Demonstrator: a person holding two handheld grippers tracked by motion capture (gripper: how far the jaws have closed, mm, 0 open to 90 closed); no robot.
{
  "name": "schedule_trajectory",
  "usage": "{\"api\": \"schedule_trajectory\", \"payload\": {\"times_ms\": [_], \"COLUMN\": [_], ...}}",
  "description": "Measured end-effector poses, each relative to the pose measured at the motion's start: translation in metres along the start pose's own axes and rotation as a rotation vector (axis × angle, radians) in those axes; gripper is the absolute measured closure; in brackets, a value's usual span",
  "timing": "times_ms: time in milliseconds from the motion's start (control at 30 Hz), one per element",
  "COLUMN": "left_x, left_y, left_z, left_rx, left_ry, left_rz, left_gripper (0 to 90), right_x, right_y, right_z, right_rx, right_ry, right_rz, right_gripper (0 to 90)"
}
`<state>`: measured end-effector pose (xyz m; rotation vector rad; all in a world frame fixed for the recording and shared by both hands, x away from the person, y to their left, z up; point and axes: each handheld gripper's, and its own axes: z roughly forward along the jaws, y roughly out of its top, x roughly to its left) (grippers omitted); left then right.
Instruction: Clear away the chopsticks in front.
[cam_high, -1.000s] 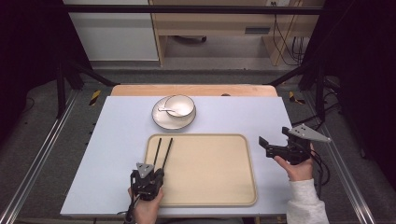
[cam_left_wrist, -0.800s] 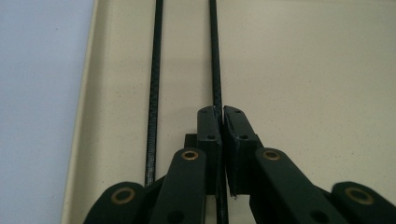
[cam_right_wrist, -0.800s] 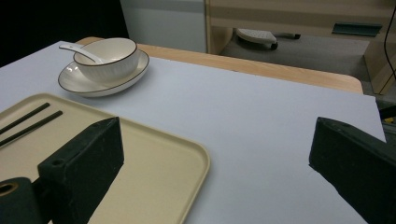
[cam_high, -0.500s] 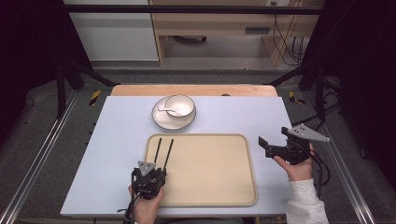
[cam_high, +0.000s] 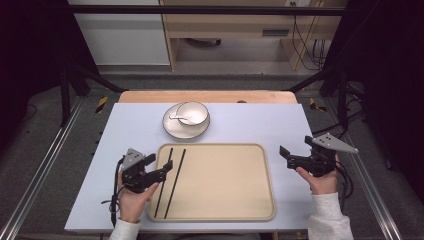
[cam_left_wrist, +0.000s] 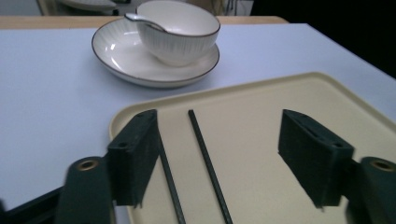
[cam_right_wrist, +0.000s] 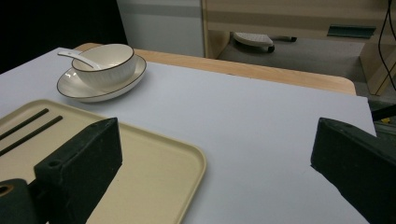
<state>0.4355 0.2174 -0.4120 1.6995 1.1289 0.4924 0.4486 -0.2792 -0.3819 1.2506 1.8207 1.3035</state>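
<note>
Black grippers (cam_high: 159, 169) with blocky fingers (cam_left_wrist: 133, 154), black cables, white sleeves (cam_high: 327, 216).

Lab recording bay: table (cam_high: 125, 130) with pale blue cover inside a metal rail frame (cam_high: 40, 170), black curtains (cam_high: 30, 60) either side, loose cables (cam_high: 305, 30) beside wooden furniture (cam_high: 230, 20) behind.

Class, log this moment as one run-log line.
left gripper open, over chopsticks on tray | right gripper open, beside tray | bowl with spoon on plate
</note>
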Motion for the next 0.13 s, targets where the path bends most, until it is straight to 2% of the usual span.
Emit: {"api": "schedule_trajectory", "payload": {"times_ms": [133], "left_x": [0.015], "left_y": [0.007], "left_z": [-0.005], "left_rx": [0.016], "left_ry": [0.020], "left_rz": [0.015], "left_gripper": [15.9], "right_x": [-0.001], "right_y": [0.000], "right_z": [-0.001], "right_rx": [-0.004], "right_ry": [-0.004], "right_rz": [0.003], "right_gripper": [2.2]}}
